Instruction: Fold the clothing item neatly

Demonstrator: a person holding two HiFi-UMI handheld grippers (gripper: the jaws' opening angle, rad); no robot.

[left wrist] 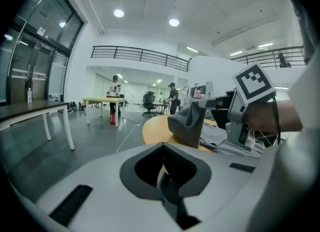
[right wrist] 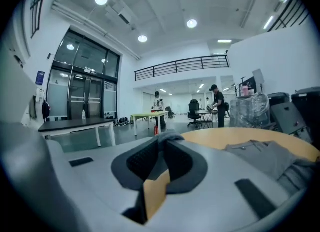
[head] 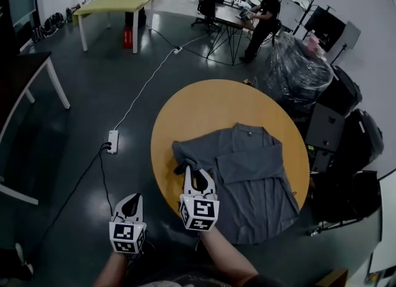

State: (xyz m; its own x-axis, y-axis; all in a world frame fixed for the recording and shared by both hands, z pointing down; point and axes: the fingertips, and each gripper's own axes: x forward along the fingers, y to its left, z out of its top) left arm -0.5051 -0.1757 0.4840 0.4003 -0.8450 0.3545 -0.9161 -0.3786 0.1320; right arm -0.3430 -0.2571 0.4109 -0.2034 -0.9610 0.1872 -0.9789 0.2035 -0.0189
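A grey collared shirt (head: 247, 168) lies on the round wooden table (head: 204, 106), its left side folded in over the middle and its hem hanging off the near edge. My right gripper (head: 194, 172) is at the shirt's left corner, shut on a pinch of grey cloth (right wrist: 167, 137) that shows at its fingertips. In the left gripper view that corner (left wrist: 190, 123) hangs lifted from the right gripper (left wrist: 222, 103). My left gripper (head: 128, 199) hangs off the table to the lower left, over the floor. It is shut with nothing between its jaws (left wrist: 162, 148).
A power strip (head: 112, 141) and its cable lie on the dark floor left of the table. Black cases (head: 346, 131) and a plastic-wrapped bundle (head: 297, 63) crowd the right side. A yellow-green table (head: 117, 2) and a standing person (head: 263, 20) are far back.
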